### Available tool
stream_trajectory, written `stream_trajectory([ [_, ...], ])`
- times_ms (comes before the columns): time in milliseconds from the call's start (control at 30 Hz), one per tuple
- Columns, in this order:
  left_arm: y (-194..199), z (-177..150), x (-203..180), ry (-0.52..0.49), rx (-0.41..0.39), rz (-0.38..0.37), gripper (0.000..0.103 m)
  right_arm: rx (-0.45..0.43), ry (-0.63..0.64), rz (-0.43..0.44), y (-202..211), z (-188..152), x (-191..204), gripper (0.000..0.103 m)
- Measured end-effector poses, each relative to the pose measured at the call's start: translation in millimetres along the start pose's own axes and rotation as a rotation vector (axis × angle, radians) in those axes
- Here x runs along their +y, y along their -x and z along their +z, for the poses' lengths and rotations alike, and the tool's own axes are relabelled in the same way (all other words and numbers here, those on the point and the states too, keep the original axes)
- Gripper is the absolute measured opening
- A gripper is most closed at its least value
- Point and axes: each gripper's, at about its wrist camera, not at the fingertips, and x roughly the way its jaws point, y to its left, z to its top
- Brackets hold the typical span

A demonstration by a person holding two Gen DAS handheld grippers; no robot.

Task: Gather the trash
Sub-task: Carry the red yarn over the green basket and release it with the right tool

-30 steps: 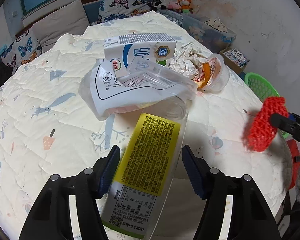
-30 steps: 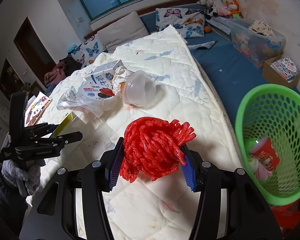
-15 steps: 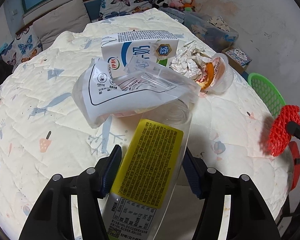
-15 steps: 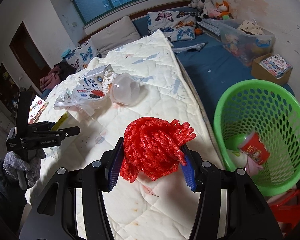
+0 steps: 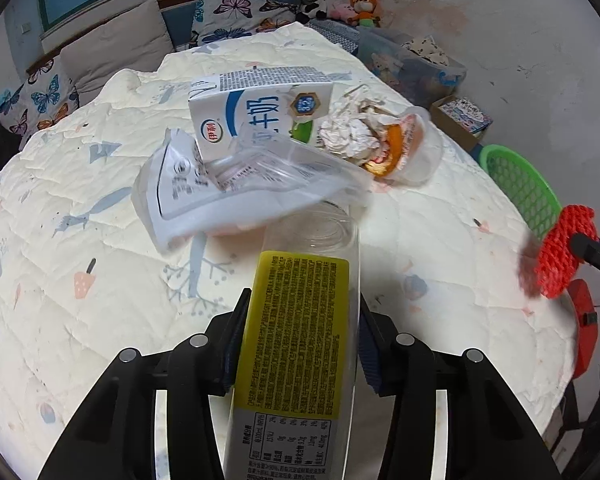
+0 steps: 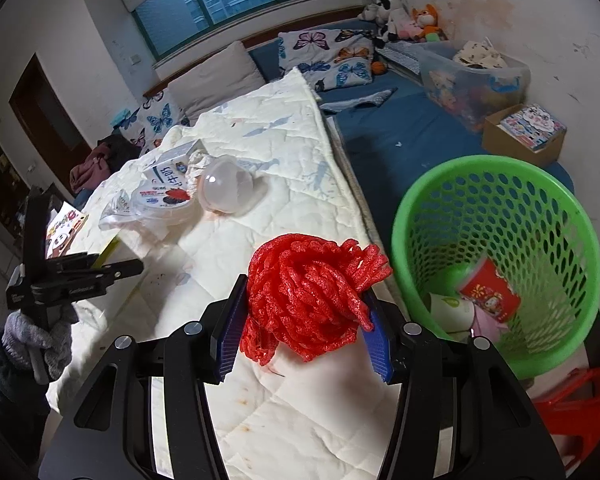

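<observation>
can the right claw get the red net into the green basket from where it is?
Probably yes. The right claw grips the red net, and the green basket stands open just to its right, beside the bed, nothing between them.

Two fisheye views along the fingers, close over the bed (image 5: pixel 100 240).
The left faces the headboard pillows; the right looks across toward the green basket (image 6: pixel 496 184). Both share the milk carton (image 5: pixel 260 112) pile.

Even indoor light, fisheye-warped edges
</observation>
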Motion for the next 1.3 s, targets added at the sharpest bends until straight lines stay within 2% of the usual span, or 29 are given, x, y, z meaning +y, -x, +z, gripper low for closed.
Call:
stream_trajectory([
  [400,30,-26,-20,-0.017,-0.029,-0.064,0.046,-0.026,-0.053,-0.036,17,-4,-28,0.053],
  [667,54,-34,-37,-0.036,-0.058,-0.113,0.046,-0.047,-0.091,-0.105,28,-3,-58,0.053],
  [1100,70,-16,-83,-0.110,-0.105,-0.187,0.046,-0.037,-0.155,-0.254,30,-7,-123,0.054],
  [1300,66,-5,-103,-0.138,-0.099,-0.199,0.045,-0.008,-0.171,-0.279,20,-12,-143,0.055],
])
